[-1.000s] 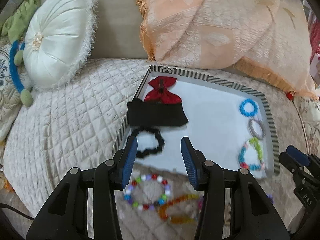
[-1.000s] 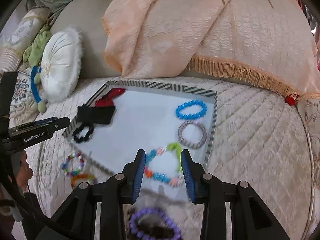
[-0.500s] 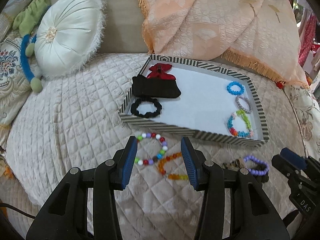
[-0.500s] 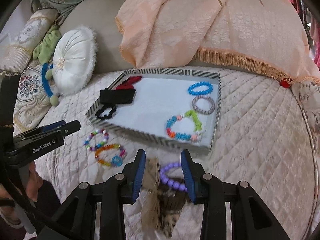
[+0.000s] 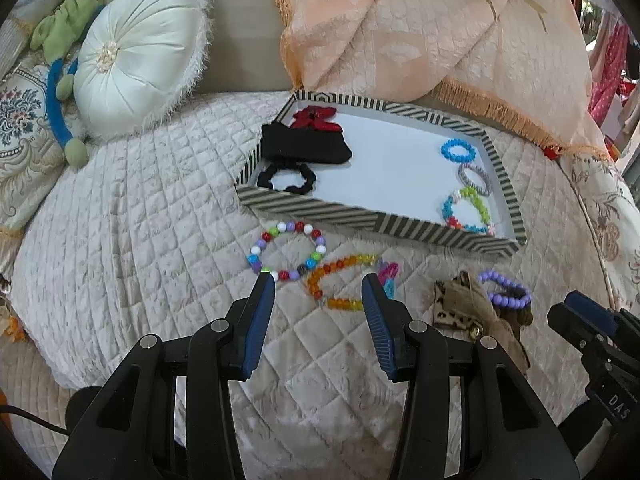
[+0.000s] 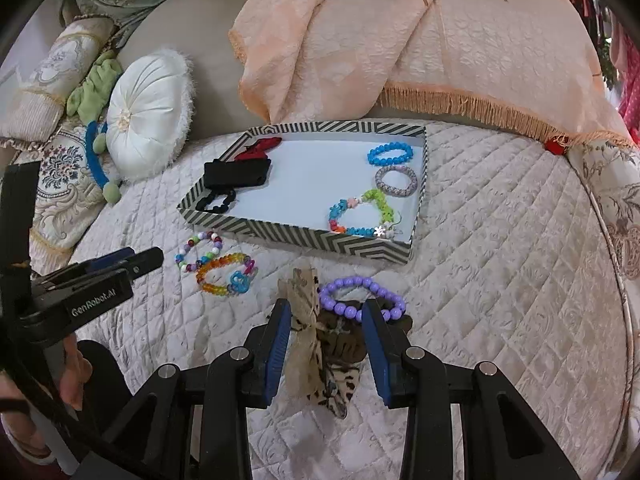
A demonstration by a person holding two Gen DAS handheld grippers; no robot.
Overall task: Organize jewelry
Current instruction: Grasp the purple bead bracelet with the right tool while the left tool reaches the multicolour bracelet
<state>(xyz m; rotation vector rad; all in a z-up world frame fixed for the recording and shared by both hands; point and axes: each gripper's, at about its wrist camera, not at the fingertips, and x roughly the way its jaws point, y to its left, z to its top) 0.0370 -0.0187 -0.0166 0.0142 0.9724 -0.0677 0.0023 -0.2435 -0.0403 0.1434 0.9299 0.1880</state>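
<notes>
Quilted cream bedding (image 5: pixel 132 216) spreads under both tools, with cushions and a peach fringed throw banked behind. Landmark for everything is the striped shallow cardboard tray (image 5: pixel 360 220).

Nearest the camera, the left gripper (image 5: pixel 318 280) stands with its jaws apart and nothing between the pads; just past its tips, on the quilt on the near side of the tray, lie an orange-and-yellow translucent bead bracelet (image 5: pixel 340 276) and, towards the tray's left near corner, a multicoloured round-bead bracelet (image 5: pixel 286 250). The right gripper (image 6: pixel 326 308) also has its blue pads parted and grips nothing; between and under them lies a leopard-print fabric bow (image 6: pixel 320 344), and a purple bead bracelet (image 6: pixel 360 298) rests across the gap at its tips, off the tray's near edge towards its right end.

Inside the tray: a black scrunchie (image 5: pixel 286 174), a black folded cloth (image 5: pixel 304 148) and a red bow (image 5: pixel 316 117) at its left end; blue, grey and mixed-colour bracelets at its right end.

Judging by this, the loose pieces remain to be put in. Each lies forward of its own gripper: the purple ring is the right one's, its rim crossing the jaw gap, while the orange loop, stretched sideways, suits the left.
</notes>
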